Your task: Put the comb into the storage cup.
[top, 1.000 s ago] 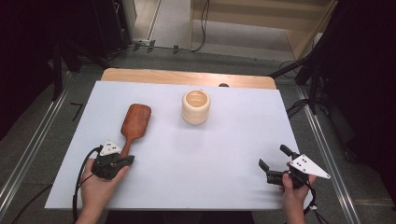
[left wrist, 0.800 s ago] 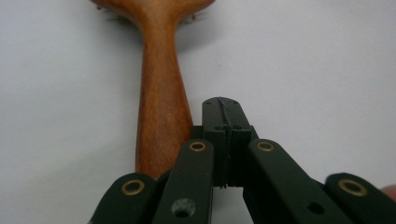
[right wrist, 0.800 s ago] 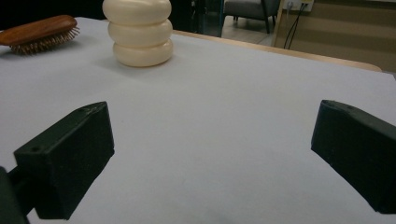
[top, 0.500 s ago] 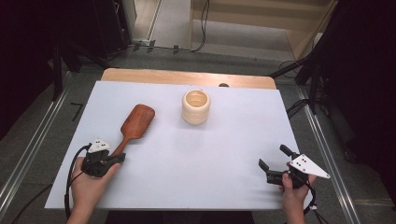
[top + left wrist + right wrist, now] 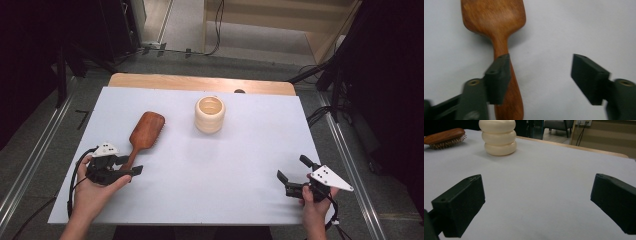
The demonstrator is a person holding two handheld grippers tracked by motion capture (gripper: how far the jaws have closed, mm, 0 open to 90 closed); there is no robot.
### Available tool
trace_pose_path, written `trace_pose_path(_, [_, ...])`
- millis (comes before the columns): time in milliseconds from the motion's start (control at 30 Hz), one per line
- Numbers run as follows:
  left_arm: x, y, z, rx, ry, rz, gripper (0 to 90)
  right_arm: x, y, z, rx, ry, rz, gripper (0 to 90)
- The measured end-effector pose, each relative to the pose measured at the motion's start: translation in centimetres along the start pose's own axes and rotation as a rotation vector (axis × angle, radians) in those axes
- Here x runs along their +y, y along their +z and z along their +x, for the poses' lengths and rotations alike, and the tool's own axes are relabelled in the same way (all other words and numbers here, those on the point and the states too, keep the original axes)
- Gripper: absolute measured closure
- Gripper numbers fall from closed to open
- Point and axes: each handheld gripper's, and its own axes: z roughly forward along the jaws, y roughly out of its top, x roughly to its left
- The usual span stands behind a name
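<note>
The person's left hand (image 5: 92,192) comes in from the near edge, palm up under the left gripper (image 5: 131,165), which points across the table toward the right. Its jaws have just been opening and now stand well apart; in the left gripper view one black jaw lies over the handle of the brown wooden paddle hairbrush (image 5: 499,32), the other is off to the side over bare surface, and the handle sits at the edge of the gap rather than in its middle. Whether that jaw touches the handle cannot be told. The hairbrush lies with its smooth back up and its bristles down, its handle reaching under the fingertips and its broad head stretching away beyond them. The right hand (image 5: 312,202) holds the right gripper (image 5: 292,172) low near the table's near right corner, pointing left and slightly away, its jaws spread wide with nothing between them but bare surface. Beyond both grippers, roughly midway across the table and well apart from either, stands the cream-coloured ribbed holder shaped like three stacked rings (image 5: 210,115), upright and open at the top. Everything rests on a pale white sheet over a light wooden table (image 5: 200,83). Past the far edge are a grey floor, dark stands, trailing cables and pale wooden furniture.
</note>
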Motion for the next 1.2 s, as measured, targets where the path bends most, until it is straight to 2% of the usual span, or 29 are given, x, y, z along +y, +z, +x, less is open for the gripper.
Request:
trace_pose_path(100, [0.8,0.1,0.2,0.018,-0.015,0.005,10.8,0.0,-0.1,0.0,0.006,0.005,-0.003,0.0])
trace_pose_path(133, [1.0,0.1,0.3,0.007,-0.016,0.012,10.8,0.0,-0.1,0.0,0.006,0.005,-0.003,0.0])
trace_pose_path(167, [1.2,0.2,0.4,0.017,-0.019,0.022,7.4,0.0,-0.1,0.0,0.005,0.006,-0.002,0.0])
trace_pose_path(200, [1.4,0.3,0.5,0.032,-0.030,0.029,0.3,0.0,-0.1,0.0,0.004,0.005,-0.005,0.0])
trace_pose_path(267, [1.8,0.5,0.7,0.037,-0.028,0.033,0.0,0.0,0.0,0.0,0.005,0.005,-0.003,0.0])
trace_pose_path(300, [2.0,0.7,0.8,0.057,-0.037,0.036,0.0,0.0,0.0,0.0,0.004,0.004,-0.003,0.0])
trace_pose_path(400, [2.6,1.0,1.2,0.053,-0.042,0.049,0.0,0.0,0.0,0.0,0.005,0.004,-0.002,0.0])
trace_pose_path(533, [3.3,1.9,1.6,0.074,-0.056,0.096,0.0,0.0,0.0,0.0,0.003,0.002,-0.001,0.0])
trace_pose_path(767, [3.9,3.4,2.0,0.133,-0.073,0.115,12.3,0.0,0.0,0.0,0.003,0.001,-0.001,0.0])
trace_pose_path(833, [4.0,3.8,2.2,0.128,-0.074,0.132,15.0,0.0,0.0,0.0,0.002,0.002,0.000,0.0])
trace_pose_path(867, [4.0,4.0,2.2,0.130,-0.076,0.135,17.3,0.0,0.0,0.0,0.003,0.000,0.000,0.0])
trace_pose_path(933, [4.1,4.2,2.2,0.135,-0.067,0.156,29.9,0.0,0.0,0.0,0.002,0.002,0.000,0.0])
trace_pose_path(967, [4.1,4.4,2.2,0.140,-0.071,0.162,33.3,0.0,0.0,0.0,0.003,0.002,-0.001,0.0])
trace_pose_path(1200, [3.9,5.0,2.6,0.168,-0.063,0.230,46.3,0.0,0.0,0.0,0.003,-0.002,0.002,0.0])
